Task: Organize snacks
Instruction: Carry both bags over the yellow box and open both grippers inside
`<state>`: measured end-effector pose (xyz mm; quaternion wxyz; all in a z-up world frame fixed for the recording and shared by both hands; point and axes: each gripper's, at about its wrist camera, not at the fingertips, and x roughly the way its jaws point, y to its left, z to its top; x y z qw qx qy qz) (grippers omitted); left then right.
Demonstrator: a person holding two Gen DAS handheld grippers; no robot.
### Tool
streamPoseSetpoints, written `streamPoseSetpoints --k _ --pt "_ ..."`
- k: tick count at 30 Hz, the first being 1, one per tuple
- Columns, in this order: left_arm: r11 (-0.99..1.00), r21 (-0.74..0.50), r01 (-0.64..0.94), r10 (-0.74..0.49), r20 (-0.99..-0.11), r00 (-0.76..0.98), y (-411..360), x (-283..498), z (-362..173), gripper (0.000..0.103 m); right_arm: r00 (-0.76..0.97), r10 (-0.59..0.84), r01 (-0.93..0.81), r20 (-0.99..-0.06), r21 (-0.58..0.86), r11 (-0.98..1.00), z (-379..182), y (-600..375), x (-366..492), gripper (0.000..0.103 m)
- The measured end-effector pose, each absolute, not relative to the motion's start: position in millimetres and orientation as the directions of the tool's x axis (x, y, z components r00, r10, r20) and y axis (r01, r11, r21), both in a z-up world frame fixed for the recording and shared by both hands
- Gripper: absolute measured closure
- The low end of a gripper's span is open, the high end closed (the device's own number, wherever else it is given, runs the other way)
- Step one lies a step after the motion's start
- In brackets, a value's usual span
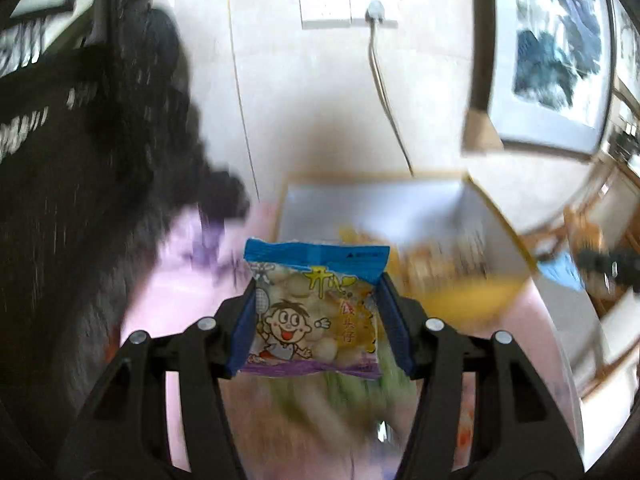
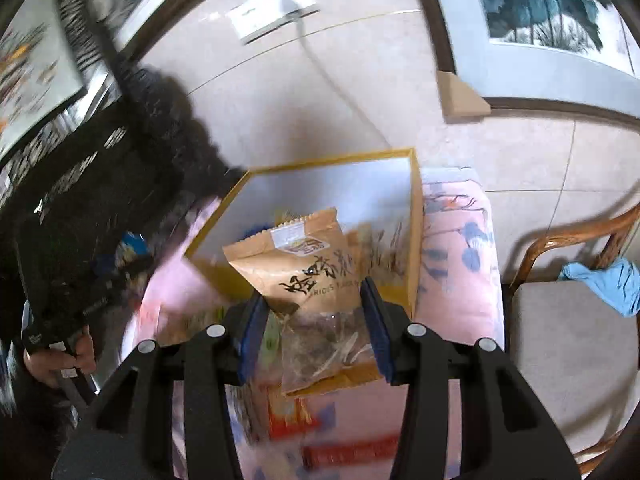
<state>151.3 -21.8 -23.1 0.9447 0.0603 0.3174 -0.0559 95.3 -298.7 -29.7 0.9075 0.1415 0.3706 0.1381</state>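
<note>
- Left wrist view: the left gripper (image 1: 316, 312) has its jaws pinching a small snack packet (image 1: 316, 308) by its two side edges, with the packet lifted clear above the desk (image 1: 180, 280) and short of the open box (image 1: 400, 200) ahead.
- That packet is glossy film, blue band at the top, purple strip at the bottom, a cartoon child printed on a clear window over pale round pieces; it looks puffed and slick, so I judge it could squirm out of the blue pads if swung hard.
- Right wrist view: the right gripper (image 2: 316, 320) has its jaws pinching a brown pouch (image 2: 304, 276) low on its body, just in front of the box (image 2: 416, 220) near wall.
- The pouch is matte kraft paper with black brush lettering, a crimped top and a clear lower window showing dried contents; it leans to the left, so it may twist further or catch the box rim on the way in.
- The box is rigid, yellow-edged with a pale lining, and already holds several packets; a careless drop could land a snack on the rim or outside.
- Both grippers head for one opening, I judge, so they could knock each other or the packets.
- The desk wears a soft pink patterned cloth with loose red and green wrappers lying on it; a low pass might drag them.
- Blur hides finer detail below the jaws.
</note>
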Motion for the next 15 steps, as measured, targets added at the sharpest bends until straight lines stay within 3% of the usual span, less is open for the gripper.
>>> streamPoseSetpoints --k 5,9,10,12,15 --pt "0.980 -0.050 0.193 -0.180 -0.641 0.746 -40.2 234.1 -12.1 0.046 0.746 0.338 -0.144 -0.574 0.357 0.923 -8.9 -290.5 151.2 0.057" --pt "0.975 0.060 0.215 -0.126 -0.651 0.749 -61.6 263.2 -22.1 0.046 0.757 0.336 -0.157 -0.560 0.345 0.926 2.5 -284.5 179.3 0.058" --pt "0.972 0.065 0.226 -0.129 -0.654 0.745 -64.9 263.7 -25.3 0.046 0.753 0.333 -0.158 -0.568 0.335 0.929 2.5 -282.5 186.1 0.061" --pt "0.971 0.078 0.227 -0.119 -0.666 0.736 -70.3 266.3 -33.7 0.047 0.741 0.343 -0.156 -0.578 0.349 0.924 0.2 -282.4 196.7 0.076" --pt "0.970 0.044 0.240 -0.147 -0.680 0.719 -66.5 266.0 -42.3 0.047 0.740 0.348 -0.148 -0.576 0.364 0.919 -3.5 -282.7 202.3 0.079"
